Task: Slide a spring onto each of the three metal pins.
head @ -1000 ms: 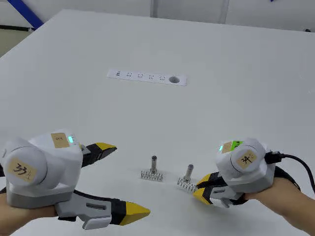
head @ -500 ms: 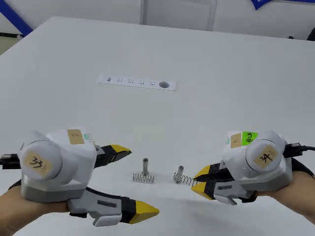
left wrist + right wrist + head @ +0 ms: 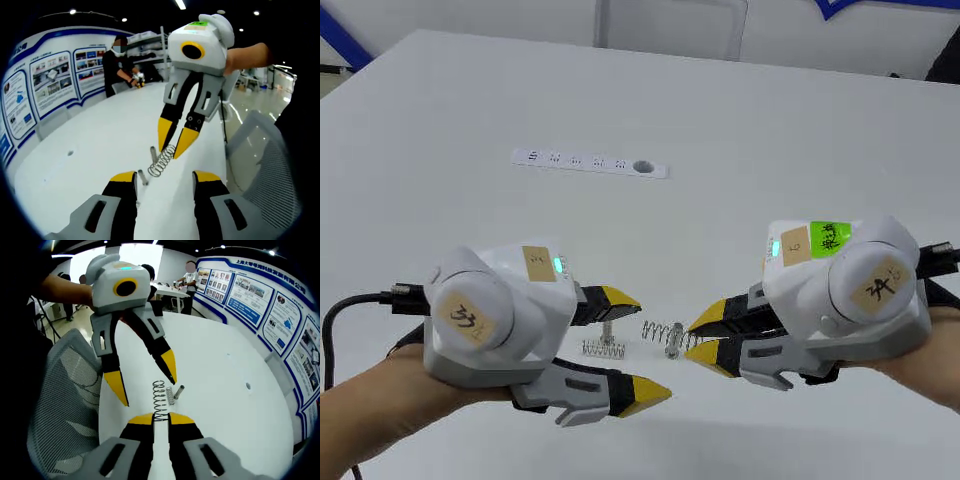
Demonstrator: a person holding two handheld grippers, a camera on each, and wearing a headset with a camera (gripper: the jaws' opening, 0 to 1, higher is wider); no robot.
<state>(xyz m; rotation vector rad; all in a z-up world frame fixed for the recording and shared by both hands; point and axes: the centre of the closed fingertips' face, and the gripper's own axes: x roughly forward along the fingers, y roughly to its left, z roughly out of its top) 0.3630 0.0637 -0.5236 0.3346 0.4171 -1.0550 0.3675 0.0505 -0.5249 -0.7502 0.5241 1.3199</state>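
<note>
On your right gripper [image 3: 161,418] the jaws pinch 1 end of the coiled steel spring [image 3: 159,399] at lower centre, just beside a short grey metal pin [image 3: 178,390]; on your left gripper [image 3: 165,176] the jaws gape, empty.

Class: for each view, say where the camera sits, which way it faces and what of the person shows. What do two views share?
Head view: on the headset, looking forward and down at the table; left gripper, right gripper and the hands holding them show.
Left gripper view: along its own open fingers, facing the right gripper and the hand behind it.
Right gripper view: along its own fingers, facing the left gripper.
Shared: the spring pinched by the right gripper.
</note>
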